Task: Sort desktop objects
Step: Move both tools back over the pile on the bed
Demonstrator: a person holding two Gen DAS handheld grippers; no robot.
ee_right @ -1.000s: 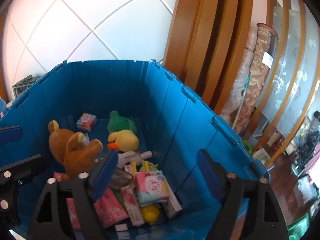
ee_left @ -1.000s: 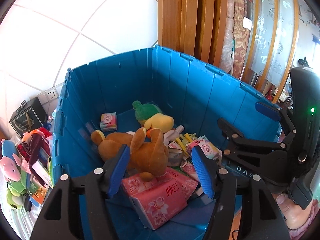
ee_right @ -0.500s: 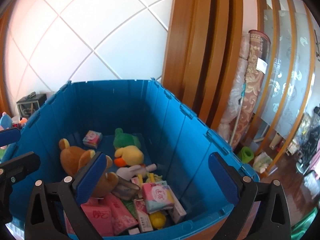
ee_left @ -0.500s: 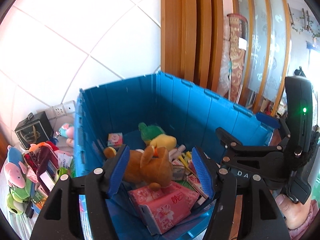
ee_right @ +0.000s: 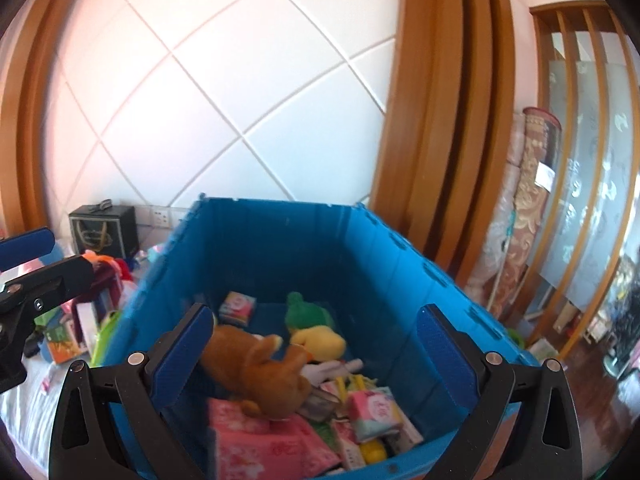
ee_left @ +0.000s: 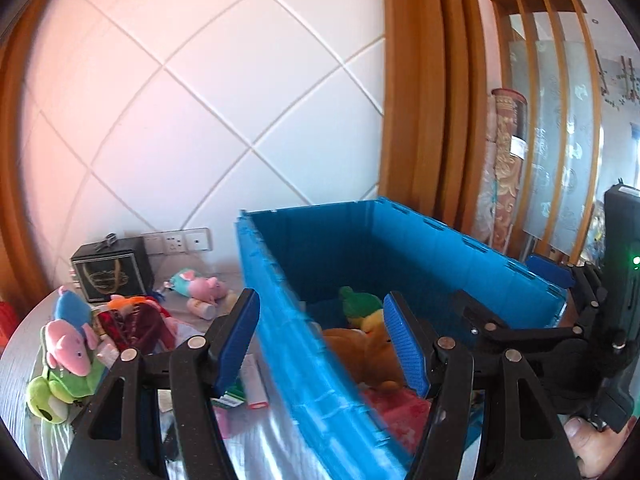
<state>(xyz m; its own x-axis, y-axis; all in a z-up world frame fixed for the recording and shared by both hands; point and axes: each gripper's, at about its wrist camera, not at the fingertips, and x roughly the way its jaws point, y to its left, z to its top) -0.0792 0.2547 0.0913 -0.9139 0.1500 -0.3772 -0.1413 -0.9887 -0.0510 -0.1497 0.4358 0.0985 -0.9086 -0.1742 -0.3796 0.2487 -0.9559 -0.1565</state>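
A big blue crate [ee_right: 404, 280] holds a brown teddy bear [ee_right: 260, 364], a green and yellow duck plush [ee_right: 316, 332], pink tissue packs [ee_right: 256, 440] and a small box [ee_right: 238, 308]. My right gripper [ee_right: 314, 356] hovers over the crate's near edge, open wide with nothing in its jaws. My left gripper [ee_left: 320, 344] is open too and holds nothing. It hangs above the crate's left wall [ee_left: 280, 292], one finger over the table and one over the bear [ee_left: 360, 348]. The right gripper [ee_left: 540, 320] shows at that view's right edge.
Left of the crate the table carries plush toys: a pink one [ee_left: 66, 348], a green frog [ee_left: 52, 392], a pink pig [ee_left: 200, 286], and a dark red item [ee_left: 136, 324]. A black box [ee_left: 112, 276] stands by the wall sockets [ee_left: 176, 240]. A rolled carpet [ee_right: 528, 208] leans at the right.
Both grippers have drawn back and risen from inside the crate. The left view has swung left onto the table beside it. The right jaws have spread wider.
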